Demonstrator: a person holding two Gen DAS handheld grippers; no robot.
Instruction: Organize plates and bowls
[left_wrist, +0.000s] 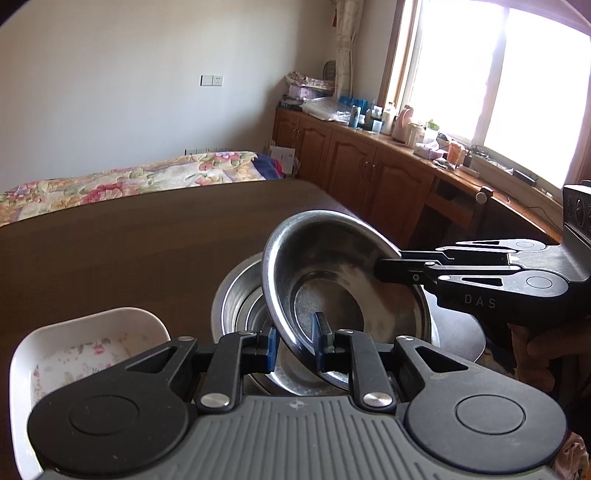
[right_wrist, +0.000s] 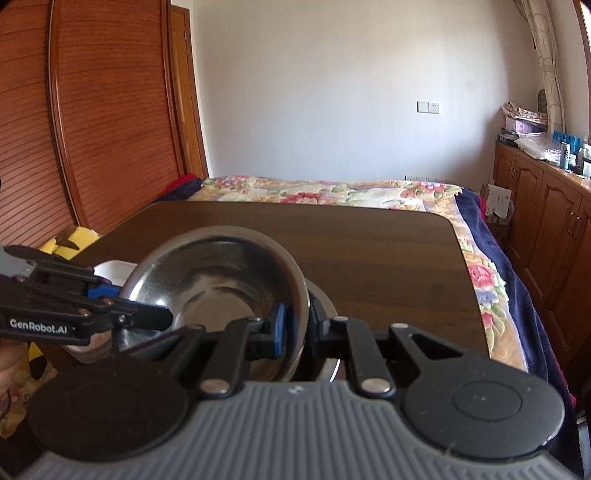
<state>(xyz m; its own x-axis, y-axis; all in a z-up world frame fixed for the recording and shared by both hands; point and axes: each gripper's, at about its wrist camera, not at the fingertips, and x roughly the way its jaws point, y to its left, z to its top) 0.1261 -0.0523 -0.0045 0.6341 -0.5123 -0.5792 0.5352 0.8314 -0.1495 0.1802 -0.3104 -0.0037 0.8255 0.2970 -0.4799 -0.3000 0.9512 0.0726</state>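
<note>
Blown-out window (left_wrist: 498, 74) glare; fisheye warping

The white dish (left_wrist: 88, 347) is cut off at 8 o'clock by the frame edge. The lower bowl (left_wrist: 236, 299) is largely hidden behind the tilted bowl (left_wrist: 332, 280). Countertop clutter (left_wrist: 417, 133) stays too small to identify.

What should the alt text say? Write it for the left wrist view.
Both grippers grip the rim of a tilted steel bowl: the left gripper near, the right gripper from the right, above a second steel bowl on a brown table. A white floral dish sits left.
</note>
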